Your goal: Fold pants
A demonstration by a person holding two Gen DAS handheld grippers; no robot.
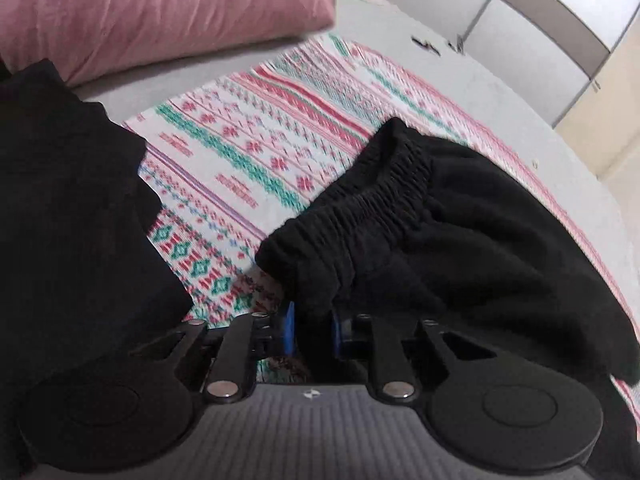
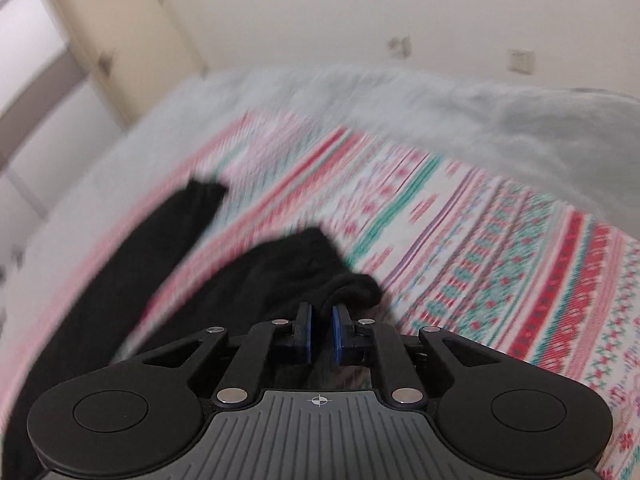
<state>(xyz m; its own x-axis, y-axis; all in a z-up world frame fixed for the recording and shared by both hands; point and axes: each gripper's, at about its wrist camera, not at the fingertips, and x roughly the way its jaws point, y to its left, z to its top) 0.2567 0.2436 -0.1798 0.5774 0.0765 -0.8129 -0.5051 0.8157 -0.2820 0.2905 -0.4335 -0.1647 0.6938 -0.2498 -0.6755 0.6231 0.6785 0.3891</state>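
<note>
Pants on patterned blanket, both tools at black fabric

Pants, black, lie on striped patterned blanket on bed. Left wrist view: elastic waistband faces away from camera toward upper left, band edge running diagonally from lower left to upper right; rest of garment spreads to the right and toward the camera. Long axis hard to judge here, cloth bunched. Left tool sits right at near waistband corner, blue pads narrowly apart with black cloth between them, pinching pants. Second black fabric mass fills left side of the view, touching blanket; cannot tell if same garment. Pink pillow at top left, well apart from pants. White cabinet doors beyond bed.

Right wrist view heavily blurred. Pants directly ahead of right tool, a rounded fold of cloth just past the fingertips. One long black strip, probably a leg, runs diagonally from lower left up toward centre, end pointing away from camera. Right tool pads close together, narrow gap; dark cloth seems to sit in the gap but blur prevents certainty, so cannot tell if it grips. Blanket extends right. Wall behind.
</note>
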